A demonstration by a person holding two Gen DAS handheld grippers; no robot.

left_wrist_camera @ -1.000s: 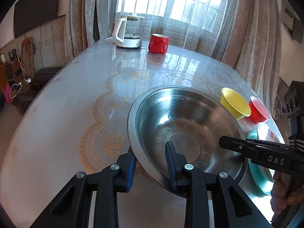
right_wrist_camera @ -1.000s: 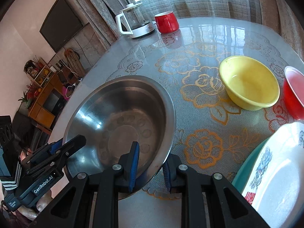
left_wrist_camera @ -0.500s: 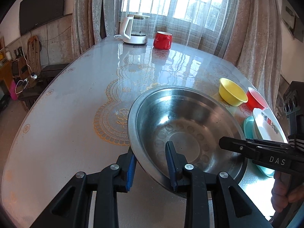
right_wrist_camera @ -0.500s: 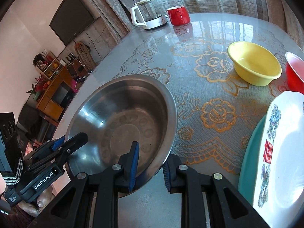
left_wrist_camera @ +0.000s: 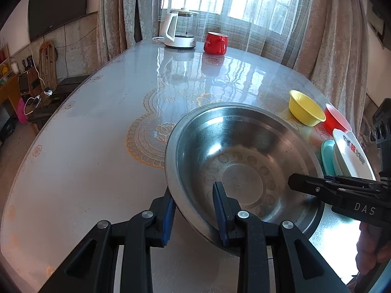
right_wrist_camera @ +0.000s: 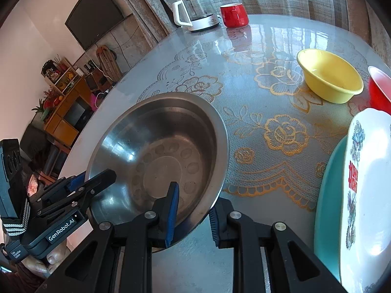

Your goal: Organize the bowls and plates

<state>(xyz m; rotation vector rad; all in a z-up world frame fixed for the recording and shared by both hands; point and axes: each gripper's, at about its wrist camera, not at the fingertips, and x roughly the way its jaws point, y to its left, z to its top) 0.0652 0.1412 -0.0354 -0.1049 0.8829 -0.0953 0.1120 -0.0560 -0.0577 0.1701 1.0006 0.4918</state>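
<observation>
Both grippers, left gripper (left_wrist_camera: 194, 210) and right gripper (right_wrist_camera: 193, 213), pinch the steel bowl's (left_wrist_camera: 242, 161) rim above the table (left_wrist_camera: 102, 131); plates (right_wrist_camera: 366, 188) look stacked, while yellow bowl (right_wrist_camera: 330, 75) and red bowl (right_wrist_camera: 378, 90) remain loose.

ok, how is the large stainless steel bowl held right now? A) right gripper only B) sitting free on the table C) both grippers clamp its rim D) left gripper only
C: the left gripper and the right gripper each have one blue pad inside and one outside the rim of the large stainless steel bowl, on opposite sides.
</observation>
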